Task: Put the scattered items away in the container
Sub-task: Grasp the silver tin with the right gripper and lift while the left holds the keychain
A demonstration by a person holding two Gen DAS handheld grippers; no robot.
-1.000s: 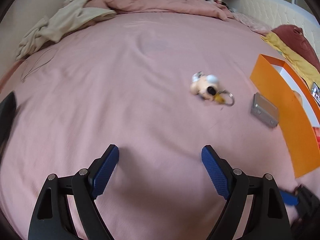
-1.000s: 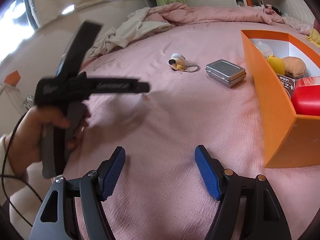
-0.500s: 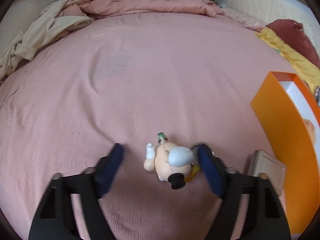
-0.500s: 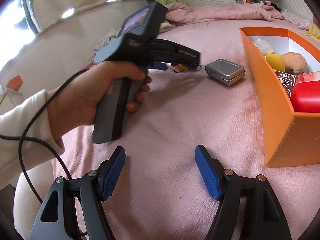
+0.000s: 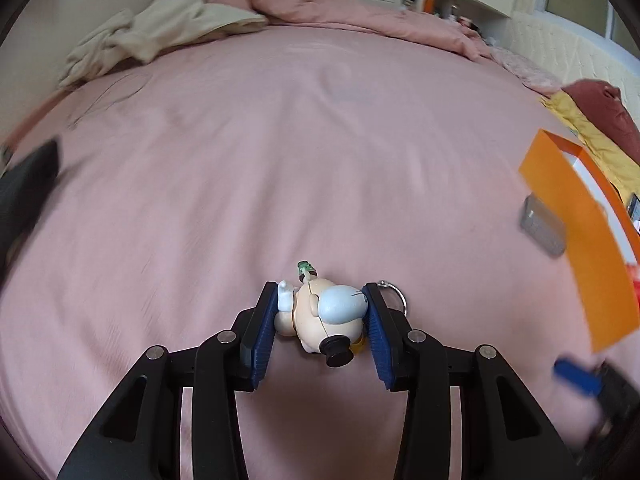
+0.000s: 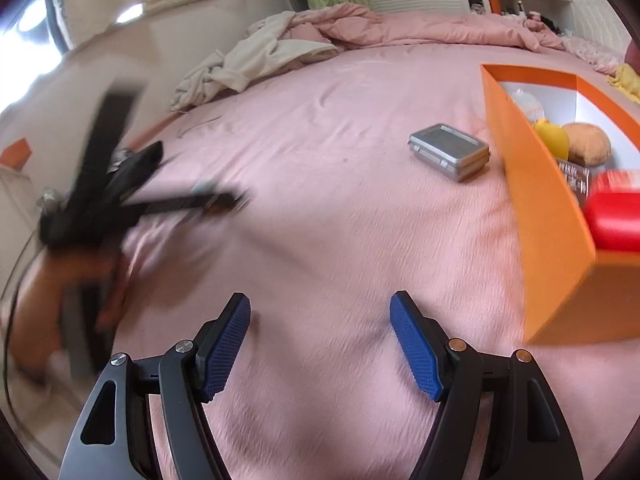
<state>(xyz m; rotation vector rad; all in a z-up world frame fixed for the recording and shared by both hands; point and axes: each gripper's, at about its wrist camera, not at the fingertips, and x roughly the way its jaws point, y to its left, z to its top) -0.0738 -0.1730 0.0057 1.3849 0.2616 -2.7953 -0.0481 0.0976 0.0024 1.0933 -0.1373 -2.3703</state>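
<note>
While your left gripper (image 5: 322,322) points down at the pink bedsheet (image 5: 280,160), its blue-padded jaws pinch the small cream-and-pale-blue figurine keychain (image 5: 320,316), one pad against each side. That toy has a black round foot toward the camera, a tiny green piece at its far end, and a metal key ring (image 5: 394,294) peeking past the right-hand pad. Whether it rests on the sheet or is raised off it you cannot tell. To the right lies the flat silver metal tin (image 6: 450,151), lid closed, just beside the long wall of the open orange cardboard box (image 6: 536,184). Inside that box sit a yellow toy (image 6: 554,136), a round tan plush (image 6: 588,144) and a red case (image 6: 616,216). Your right gripper (image 6: 320,344) hangs over bare sheet with its jaws spread and nothing between them. Your left hand (image 6: 48,292) and its tool show there only as a blur. A crumpled cream cloth (image 6: 256,60) and a bunched pink duvet (image 6: 400,28) lie at the bed's far end.
</note>
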